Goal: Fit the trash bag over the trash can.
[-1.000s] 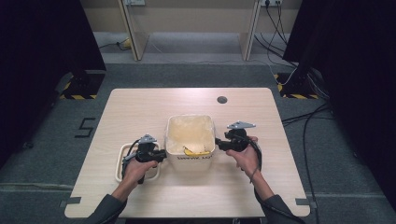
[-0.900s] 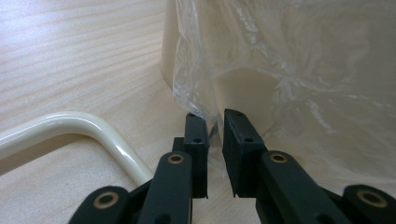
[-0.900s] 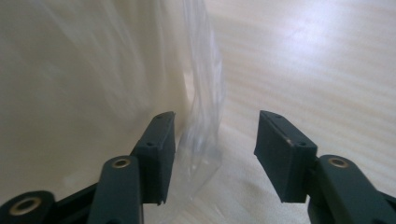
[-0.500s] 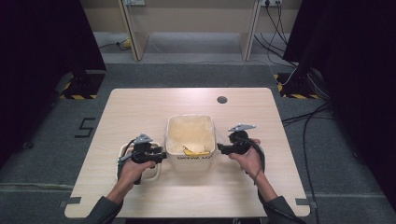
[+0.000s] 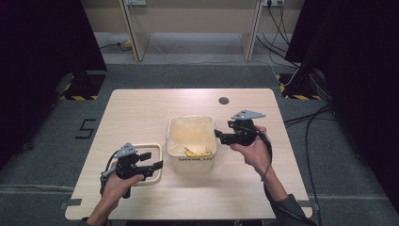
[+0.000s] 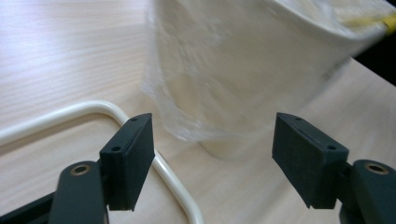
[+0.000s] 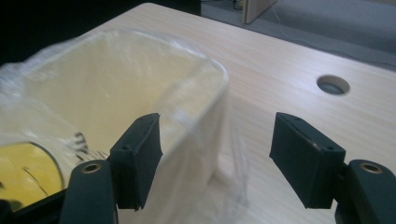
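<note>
A cream bin point(image 5: 191, 162) lined with a clear plastic bag stands mid-table, with a yellow scrap point(image 5: 197, 153) lying inside. My right gripper point(image 5: 219, 136) is open at the bin's right rim. In the right gripper view the rim point(image 7: 210, 77) runs between the jaws of the right gripper point(image 7: 215, 161), one jaw over the inside and one outside. My left gripper point(image 5: 153, 160) is open above a white rounded frame point(image 5: 151, 145) lying flat left of the bin. In the left gripper view the left gripper point(image 6: 212, 161) faces the bagged bin wall point(image 6: 233, 70), nothing held, the frame point(image 6: 170, 179) below.
A round cable hole point(image 5: 224, 100) sits in the tabletop behind the bin, the same hole point(image 7: 332, 85) showing in the right gripper view. Bare wood point(image 5: 136, 113) stretches at the table's far left. Cables point(image 5: 306, 122) trail on the floor at the right.
My left hand has drawn back from the bin's left side toward the near edge, over the white frame. The right gripper has stayed at the bin's right rim.
</note>
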`<state>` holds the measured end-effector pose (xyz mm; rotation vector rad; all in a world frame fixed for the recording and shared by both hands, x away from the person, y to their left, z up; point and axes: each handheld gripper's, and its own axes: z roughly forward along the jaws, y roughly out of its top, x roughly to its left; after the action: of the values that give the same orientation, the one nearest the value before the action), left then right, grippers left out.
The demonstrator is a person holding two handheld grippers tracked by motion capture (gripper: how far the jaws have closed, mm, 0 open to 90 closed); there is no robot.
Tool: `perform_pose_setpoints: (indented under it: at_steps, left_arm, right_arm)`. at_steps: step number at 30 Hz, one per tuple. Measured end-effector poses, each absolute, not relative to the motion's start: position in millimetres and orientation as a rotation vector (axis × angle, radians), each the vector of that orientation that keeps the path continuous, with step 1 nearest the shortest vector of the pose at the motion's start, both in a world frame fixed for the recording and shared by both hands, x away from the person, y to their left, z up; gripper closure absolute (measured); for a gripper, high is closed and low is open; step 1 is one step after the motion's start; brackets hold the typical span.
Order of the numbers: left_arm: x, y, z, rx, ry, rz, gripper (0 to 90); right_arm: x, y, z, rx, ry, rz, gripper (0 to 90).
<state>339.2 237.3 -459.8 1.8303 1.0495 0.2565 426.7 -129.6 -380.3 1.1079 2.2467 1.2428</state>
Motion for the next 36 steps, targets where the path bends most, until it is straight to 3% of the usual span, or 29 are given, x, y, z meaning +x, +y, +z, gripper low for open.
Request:
perform_pose_setpoints:
  at_steps: [5,11,18,22,31,36]
  left_arm:
    - [323,232,-471,1.889,1.019,0.285,27.9]
    - [322,233,-478,1.908,1.030,0.271,27.9]
    - [323,236,-481,1.900,1.045,0.257,28.0]
    - [323,234,-483,1.913,1.044,0.247,28.0]
    - [323,233,-487,1.919,1.053,0.233,28.0]
    - [322,234,-486,1.924,1.047,0.231,28.0]
  right_arm:
    - [434,-97,-368,1.033,2.307,1.228,33.5]
    - [447,-60,-377,0.988,2.415,1.108,34.2]
    - [461,-49,-396,0.988,2.480,0.910,36.0]
    - [462,-41,-398,0.915,2.498,0.830,31.9]
    - [457,-30,-370,0.923,2.444,1.033,31.9]
    - [464,-8,-375,0.944,2.492,1.010,31.9]
